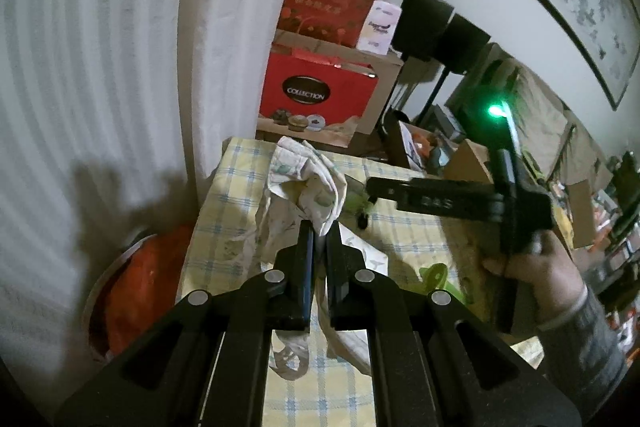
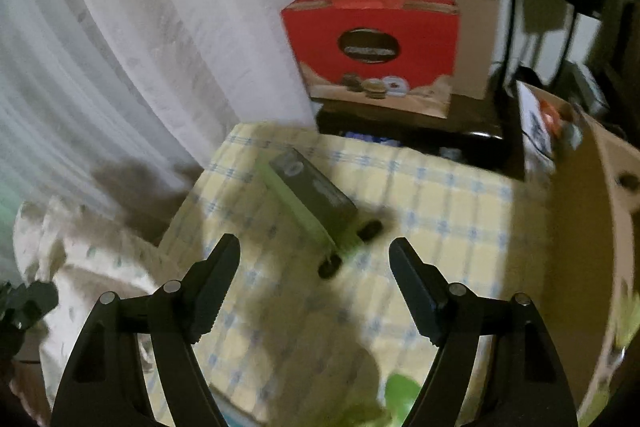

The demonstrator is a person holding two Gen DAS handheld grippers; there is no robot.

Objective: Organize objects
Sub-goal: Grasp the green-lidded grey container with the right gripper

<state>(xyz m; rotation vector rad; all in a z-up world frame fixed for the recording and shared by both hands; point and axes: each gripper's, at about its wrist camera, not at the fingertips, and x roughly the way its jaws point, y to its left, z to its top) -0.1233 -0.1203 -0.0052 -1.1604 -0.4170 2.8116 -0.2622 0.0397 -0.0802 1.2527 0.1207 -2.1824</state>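
Observation:
My left gripper (image 1: 319,233) is shut on a white patterned cloth (image 1: 310,187) and holds it bunched up above the yellow checked tablecloth (image 1: 240,211). The cloth also shows at the left edge of the right wrist view (image 2: 92,263). My right gripper (image 2: 314,251) is open and empty, just short of a green and dark toy truck with black wheels (image 2: 316,205) that lies on the checked tablecloth (image 2: 440,211). In the left wrist view the right gripper (image 1: 370,191) reaches in from the right, held by a hand (image 1: 536,263).
Red gift boxes (image 1: 316,95) are stacked on a brown carton behind the table. An open cardboard box (image 2: 580,227) stands at the table's right. A white curtain (image 1: 100,67) hangs at the left. A round bin with orange contents (image 1: 136,287) sits low left.

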